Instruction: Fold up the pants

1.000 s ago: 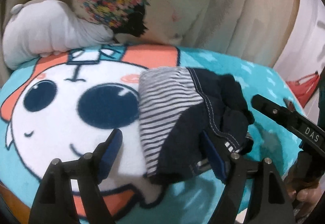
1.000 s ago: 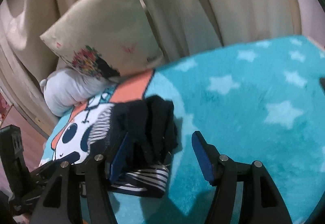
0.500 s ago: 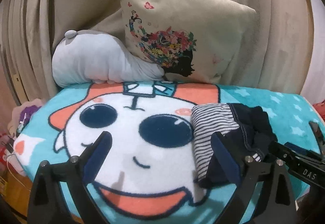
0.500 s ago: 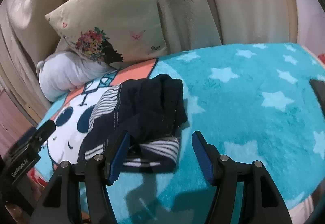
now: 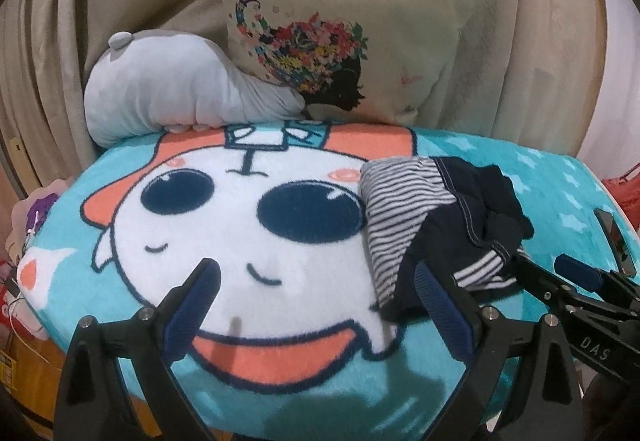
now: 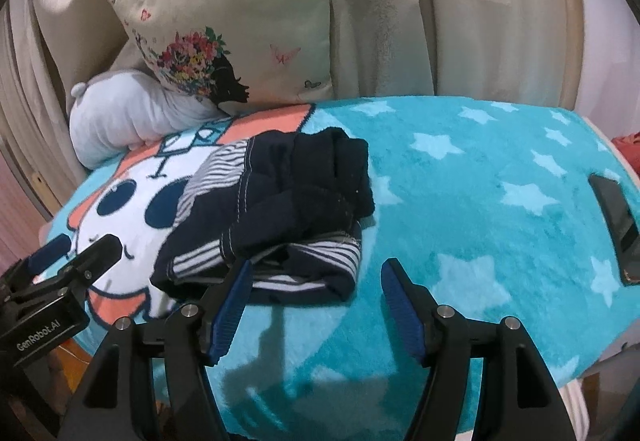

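The pants (image 5: 440,213) (image 6: 288,193) are dark navy with a striped lining. They lie in a folded bundle on the teal cartoon blanket (image 5: 280,241) (image 6: 460,201). My left gripper (image 5: 316,273) (image 6: 76,251) is open over the white cartoon face, left of the bundle, with nothing between its pads. My right gripper (image 6: 316,269) (image 5: 548,269) hovers at the bundle's near edge. Its jaws are opening, and the pads do not touch the cloth.
A beige flower-print pillow (image 5: 344,29) (image 6: 240,21) and a grey plush cushion (image 5: 172,81) (image 6: 128,113) lean on beige curtains at the back. A dark phone (image 6: 612,217) (image 5: 612,241) lies near the blanket's right edge. The starred blanket part (image 6: 480,233) is flat.
Both grippers have drawn back from the pants, which now lie free on the blanket. The left jaws have spread wider. Both views have tilted up towards the pillow and curtains.
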The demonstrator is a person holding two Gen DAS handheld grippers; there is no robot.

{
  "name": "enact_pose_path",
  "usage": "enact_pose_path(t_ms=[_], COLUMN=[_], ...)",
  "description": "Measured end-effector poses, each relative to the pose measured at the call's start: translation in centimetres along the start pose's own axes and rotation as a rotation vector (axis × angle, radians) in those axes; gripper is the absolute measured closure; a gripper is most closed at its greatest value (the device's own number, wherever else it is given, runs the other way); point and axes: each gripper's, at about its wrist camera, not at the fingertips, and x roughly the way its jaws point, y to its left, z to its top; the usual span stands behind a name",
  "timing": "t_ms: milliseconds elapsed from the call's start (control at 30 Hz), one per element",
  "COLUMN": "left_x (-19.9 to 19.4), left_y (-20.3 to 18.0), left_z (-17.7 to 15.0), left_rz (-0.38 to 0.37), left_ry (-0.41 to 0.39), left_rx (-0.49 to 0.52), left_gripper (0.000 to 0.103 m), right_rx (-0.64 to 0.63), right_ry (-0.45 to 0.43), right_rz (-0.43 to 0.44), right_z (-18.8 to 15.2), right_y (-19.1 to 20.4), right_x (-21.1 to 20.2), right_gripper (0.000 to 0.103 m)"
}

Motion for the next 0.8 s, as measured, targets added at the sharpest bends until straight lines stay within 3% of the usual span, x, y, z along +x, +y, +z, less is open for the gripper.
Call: enact_pose_path(t_ms=[800], left_x=[1.1], left_y=[-0.2], left_z=[-0.6], left_rz=[-0.082], left_ry=[0.058], left_rx=[-0.011], left_gripper=[0.006], right_rx=[-0.007], right_ry=[0.038], right_rz=[-0.033], right_z=[-0.1], right_y=[-0.2], right_x=[0.8], right_gripper=[0.031])
